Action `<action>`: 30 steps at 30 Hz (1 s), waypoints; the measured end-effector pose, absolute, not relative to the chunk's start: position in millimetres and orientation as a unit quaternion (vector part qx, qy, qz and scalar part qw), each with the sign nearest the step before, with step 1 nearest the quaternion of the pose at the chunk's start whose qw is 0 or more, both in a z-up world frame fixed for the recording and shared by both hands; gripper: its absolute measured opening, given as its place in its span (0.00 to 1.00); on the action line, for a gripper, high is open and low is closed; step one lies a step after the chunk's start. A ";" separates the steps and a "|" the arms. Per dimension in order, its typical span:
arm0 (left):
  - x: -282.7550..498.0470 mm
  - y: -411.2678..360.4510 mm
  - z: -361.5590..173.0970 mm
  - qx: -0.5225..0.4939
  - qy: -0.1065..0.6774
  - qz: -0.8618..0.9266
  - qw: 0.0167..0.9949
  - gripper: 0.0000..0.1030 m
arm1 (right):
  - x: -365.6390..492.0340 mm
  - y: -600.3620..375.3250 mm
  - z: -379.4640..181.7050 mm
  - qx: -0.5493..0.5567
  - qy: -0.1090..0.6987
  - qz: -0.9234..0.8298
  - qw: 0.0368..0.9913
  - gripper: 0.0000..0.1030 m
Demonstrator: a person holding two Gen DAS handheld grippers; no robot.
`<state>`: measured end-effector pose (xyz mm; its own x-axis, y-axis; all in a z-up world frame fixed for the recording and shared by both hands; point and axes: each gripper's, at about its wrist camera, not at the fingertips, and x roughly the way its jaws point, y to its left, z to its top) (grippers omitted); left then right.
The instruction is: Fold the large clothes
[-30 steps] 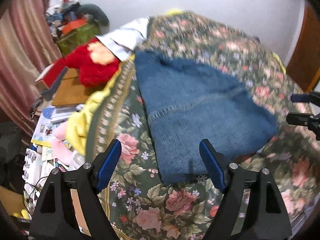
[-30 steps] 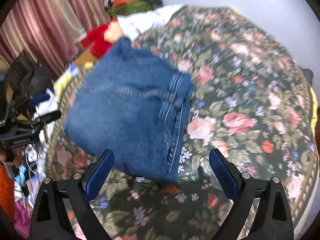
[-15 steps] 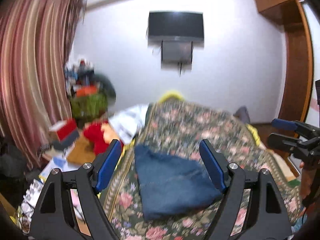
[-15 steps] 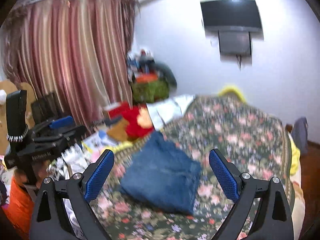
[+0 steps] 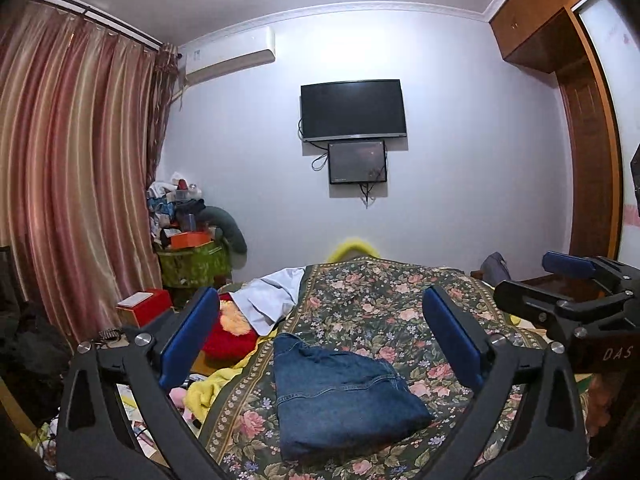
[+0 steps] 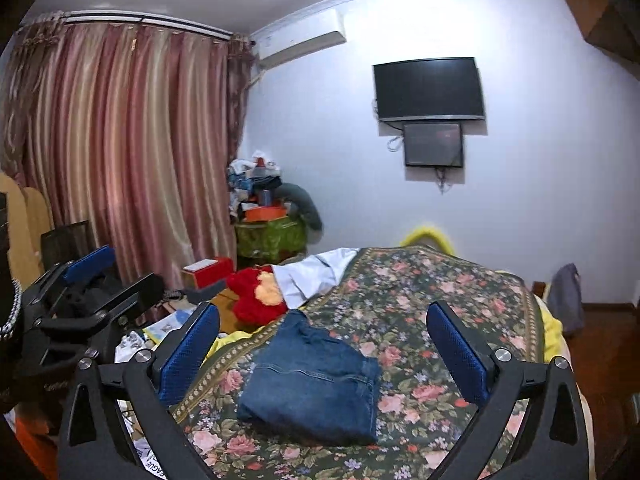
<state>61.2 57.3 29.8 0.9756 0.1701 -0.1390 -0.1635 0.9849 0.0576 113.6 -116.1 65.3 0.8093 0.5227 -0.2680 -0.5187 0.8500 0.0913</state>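
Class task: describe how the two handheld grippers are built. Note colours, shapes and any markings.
The left gripper and the right gripper match: black angular frames with triangular cut-outs, silver round bolts, and flat blue textured finger pads. White letters "DAS" mark the right gripper's body in the left wrist view.

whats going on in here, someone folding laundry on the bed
Yes. A person holds a two-finger gripper in each hand. The folded jeans lie on the flowered bedspread, and neither gripper touches them. The jaws of the left gripper and the right gripper are opening with nothing between them, both held above the bed and pointing across the room. The fold looks finished.
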 end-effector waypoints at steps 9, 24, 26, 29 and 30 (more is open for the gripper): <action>61.2 59.5 27.4 0.004 0.081 0.077 0.994 1.00 | 116.7 -126.7 56.2 0.025 0.170 0.258 0.951 1.00; 64.1 64.4 25.3 -0.007 0.078 0.068 0.995 1.00 | 108.1 -122.3 57.6 0.003 0.154 0.258 0.954 1.00; 63.7 65.6 25.0 -0.008 0.078 0.067 0.995 1.00 | 108.2 -122.0 57.7 0.002 0.153 0.257 0.954 1.00; 62.5 66.7 24.9 -0.011 0.077 0.066 0.995 1.00 | 108.1 -122.7 59.0 0.004 0.153 0.259 0.954 1.00; 62.4 67.3 25.1 -0.013 0.078 0.066 0.995 1.00 | 108.0 -122.6 58.9 0.005 0.151 0.258 0.954 1.00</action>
